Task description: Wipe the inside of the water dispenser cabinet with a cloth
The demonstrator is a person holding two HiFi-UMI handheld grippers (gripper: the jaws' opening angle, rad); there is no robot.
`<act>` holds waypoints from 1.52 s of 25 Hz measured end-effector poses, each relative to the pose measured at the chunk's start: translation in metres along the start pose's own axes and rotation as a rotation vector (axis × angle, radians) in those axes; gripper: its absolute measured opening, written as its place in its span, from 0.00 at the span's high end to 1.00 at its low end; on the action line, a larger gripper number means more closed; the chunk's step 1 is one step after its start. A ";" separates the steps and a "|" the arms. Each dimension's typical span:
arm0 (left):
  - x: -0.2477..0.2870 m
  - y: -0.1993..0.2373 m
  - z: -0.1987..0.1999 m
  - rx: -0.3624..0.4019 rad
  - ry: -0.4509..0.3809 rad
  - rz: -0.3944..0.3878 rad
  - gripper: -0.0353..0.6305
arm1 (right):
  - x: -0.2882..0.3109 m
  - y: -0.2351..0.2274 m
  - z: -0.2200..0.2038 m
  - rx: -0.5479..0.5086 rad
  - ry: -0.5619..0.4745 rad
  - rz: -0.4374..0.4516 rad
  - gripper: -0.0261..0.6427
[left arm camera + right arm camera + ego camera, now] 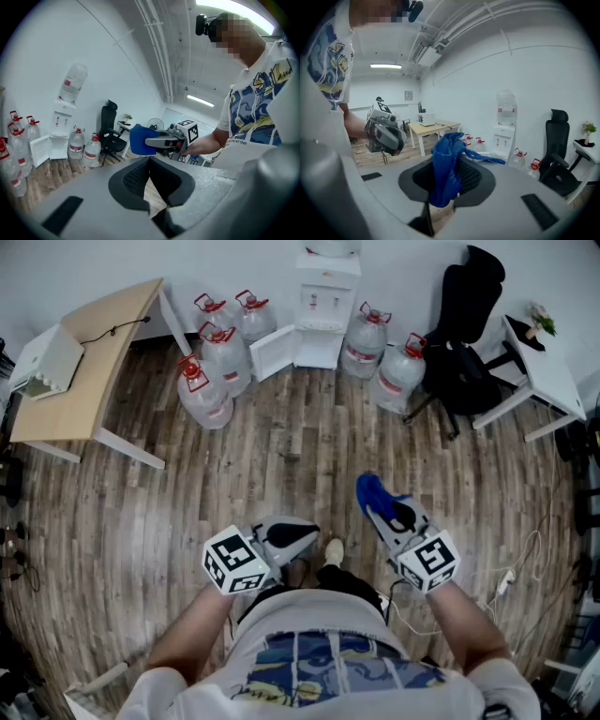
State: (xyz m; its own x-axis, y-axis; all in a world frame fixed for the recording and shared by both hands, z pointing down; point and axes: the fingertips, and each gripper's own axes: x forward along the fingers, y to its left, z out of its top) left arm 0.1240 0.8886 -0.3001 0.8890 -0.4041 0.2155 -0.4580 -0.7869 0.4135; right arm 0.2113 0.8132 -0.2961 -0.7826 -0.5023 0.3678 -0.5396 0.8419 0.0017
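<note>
Left tongs (150, 161): jaws closed tip to tip, nothing between them, low in front of my body. Right tongs (452, 157): clamped on the blue cloth (443, 176), which bunches above the jaws and hangs below them. Both tongs are over the wooden floor (281, 456), near my feet.

The water dispenser (325, 306) stands against the far wall, well apart from both tongs. Its lower cabinet door (273, 352) is swung open. The cloth is nowhere near the cabinet.

Water bottles (214, 362) stand on the floor on both sides of the dispenser. A wooden desk (84, 362) is at far left, and a black office chair (466, 324) at far right.
</note>
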 end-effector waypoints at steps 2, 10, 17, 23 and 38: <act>0.026 0.001 0.008 0.000 0.002 0.005 0.94 | -0.006 -0.021 0.001 0.007 -0.009 0.008 0.84; 0.123 0.005 0.046 0.020 0.011 0.009 0.94 | -0.016 -0.098 -0.015 0.033 -0.044 0.049 0.84; 0.168 0.017 0.064 0.006 0.021 0.003 0.94 | -0.001 -0.159 -0.029 0.078 -0.034 0.050 0.84; 0.175 0.079 0.077 -0.031 0.023 -0.029 0.94 | 0.060 -0.203 -0.026 0.121 -0.022 0.029 0.84; 0.150 0.328 0.156 -0.022 0.066 -0.156 0.94 | 0.283 -0.325 0.037 0.125 0.064 -0.083 0.84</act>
State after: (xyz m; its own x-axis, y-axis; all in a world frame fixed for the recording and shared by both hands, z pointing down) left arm 0.1073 0.4972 -0.2701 0.9477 -0.2456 0.2039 -0.3146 -0.8269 0.4660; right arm 0.1536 0.3900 -0.2268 -0.7146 -0.5520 0.4297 -0.6389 0.7652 -0.0794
